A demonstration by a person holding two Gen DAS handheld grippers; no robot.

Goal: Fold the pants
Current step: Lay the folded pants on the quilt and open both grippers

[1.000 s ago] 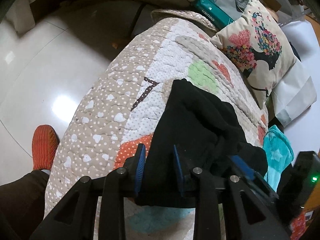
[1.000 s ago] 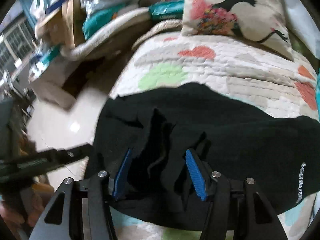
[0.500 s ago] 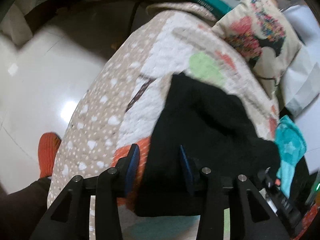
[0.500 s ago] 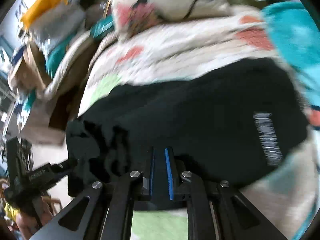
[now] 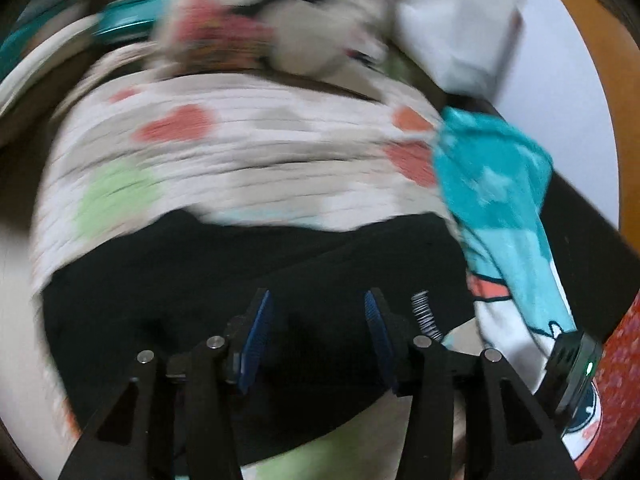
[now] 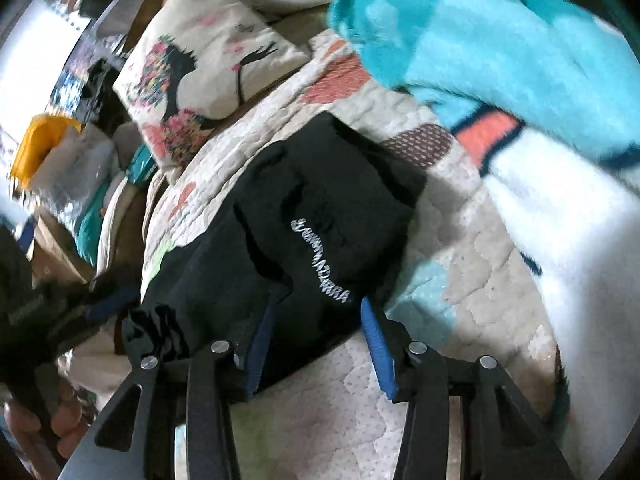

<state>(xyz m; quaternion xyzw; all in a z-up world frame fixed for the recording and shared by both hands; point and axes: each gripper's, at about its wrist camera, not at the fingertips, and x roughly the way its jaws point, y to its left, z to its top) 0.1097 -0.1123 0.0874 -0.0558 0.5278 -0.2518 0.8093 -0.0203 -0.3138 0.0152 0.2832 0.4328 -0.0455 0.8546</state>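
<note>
While the pants (image 6: 320,220) sit bunched in a black bundle on the quilt (image 5: 240,148), near its teal-blanket (image 6: 480,32) side, neither claw has a grip. The left claw (image 5: 316,336) has just been opening, jaws apart over the cloth, nothing pinched. The right claw (image 6: 316,336) has just been opening too, straddling the bundle's near edge by the white lettering, probably so it can re-grab for another fold.

My pants (image 6: 304,216) are matt black cloth — soft, with stitched white lettering. The quilt (image 6: 460,248) under them is stitched, puckered cotton; the turquoise blanket (image 6: 460,28) looks fleecy.
</note>
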